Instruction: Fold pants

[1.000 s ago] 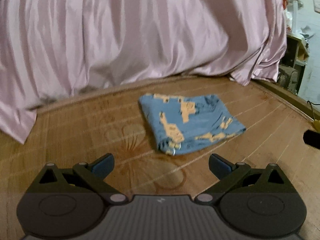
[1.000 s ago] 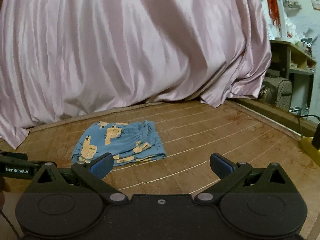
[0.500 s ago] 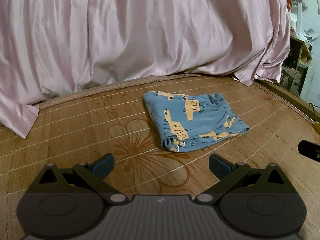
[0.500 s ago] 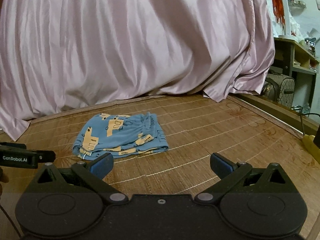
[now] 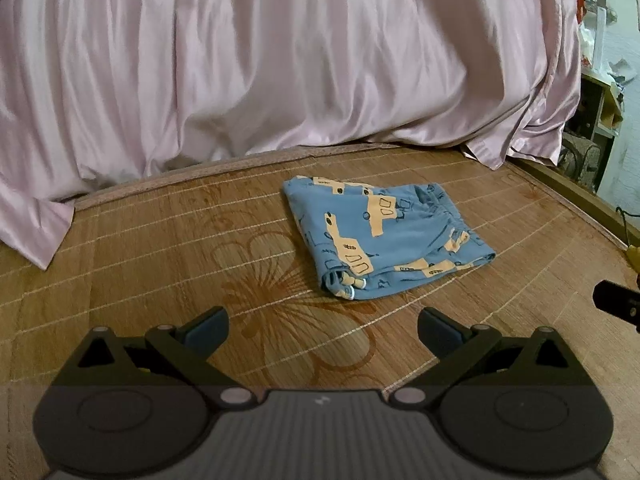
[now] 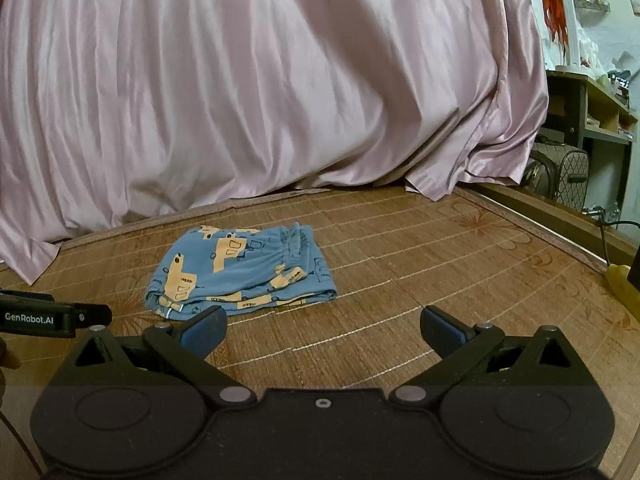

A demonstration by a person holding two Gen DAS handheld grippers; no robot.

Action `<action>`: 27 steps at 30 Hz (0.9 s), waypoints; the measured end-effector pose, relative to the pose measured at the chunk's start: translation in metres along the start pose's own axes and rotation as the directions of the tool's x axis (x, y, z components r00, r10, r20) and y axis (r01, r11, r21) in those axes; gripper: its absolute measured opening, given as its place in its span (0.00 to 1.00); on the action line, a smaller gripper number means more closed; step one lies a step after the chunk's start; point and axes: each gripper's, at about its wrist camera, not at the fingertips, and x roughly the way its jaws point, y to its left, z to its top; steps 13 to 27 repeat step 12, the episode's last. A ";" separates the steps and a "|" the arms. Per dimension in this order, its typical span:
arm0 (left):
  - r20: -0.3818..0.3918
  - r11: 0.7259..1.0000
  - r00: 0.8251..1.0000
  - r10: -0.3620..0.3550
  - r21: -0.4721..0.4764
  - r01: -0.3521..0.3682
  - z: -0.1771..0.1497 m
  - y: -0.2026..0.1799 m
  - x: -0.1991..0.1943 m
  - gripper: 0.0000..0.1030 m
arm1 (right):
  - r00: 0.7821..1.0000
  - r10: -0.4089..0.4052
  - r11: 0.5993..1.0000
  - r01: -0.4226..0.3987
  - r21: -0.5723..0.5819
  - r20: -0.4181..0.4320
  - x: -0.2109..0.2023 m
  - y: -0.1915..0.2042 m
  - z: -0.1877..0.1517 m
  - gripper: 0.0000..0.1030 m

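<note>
The blue pants [image 5: 380,240] with orange truck prints lie folded into a compact rectangle on the bamboo mat [image 5: 160,272]. They also show in the right wrist view [image 6: 240,272], to the left of centre. My left gripper [image 5: 322,328] is open and empty, above the mat, short of the pants' near edge. My right gripper [image 6: 322,328] is open and empty, to the right of the pants and back from them. The left gripper's body [image 6: 40,316] shows at the left edge of the right wrist view.
A pink satin sheet [image 5: 280,72] hangs down behind the mat along its whole far side. A wooden edge [image 6: 552,216] runs along the mat's right side, with shelves [image 6: 592,128] and a fan beyond. A yellow object [image 6: 622,284] and a cable lie at the right.
Both grippers have pulled back and risen slightly from the pants; the pants lie still in the same folded shape. Both stay open.
</note>
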 end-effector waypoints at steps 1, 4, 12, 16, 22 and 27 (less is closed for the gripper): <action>-0.002 1.000 1.000 0.000 -0.005 0.000 0.000 0.001 0.000 1.00 | 1.000 0.000 1.000 0.000 0.001 -0.001 0.000 0.000 0.000 0.99; -0.027 1.000 1.000 0.012 -0.018 -0.013 0.001 0.002 0.003 1.00 | 1.000 0.002 1.000 -0.002 0.003 -0.004 0.001 0.000 -0.001 0.99; -0.047 0.999 0.999 0.004 -0.033 -0.006 0.000 0.006 0.004 1.00 | 1.000 0.008 1.000 -0.008 0.002 -0.013 0.002 0.001 -0.001 0.99; -0.047 0.999 0.999 0.004 -0.033 -0.006 0.000 0.006 0.004 1.00 | 1.000 0.008 1.000 -0.008 0.002 -0.013 0.002 0.001 -0.001 0.99; -0.047 0.999 0.999 0.004 -0.033 -0.006 0.000 0.006 0.004 1.00 | 1.000 0.008 1.000 -0.008 0.002 -0.013 0.002 0.001 -0.001 0.99; -0.047 0.999 0.999 0.004 -0.033 -0.006 0.000 0.006 0.004 1.00 | 1.000 0.008 1.000 -0.008 0.002 -0.013 0.002 0.001 -0.001 0.99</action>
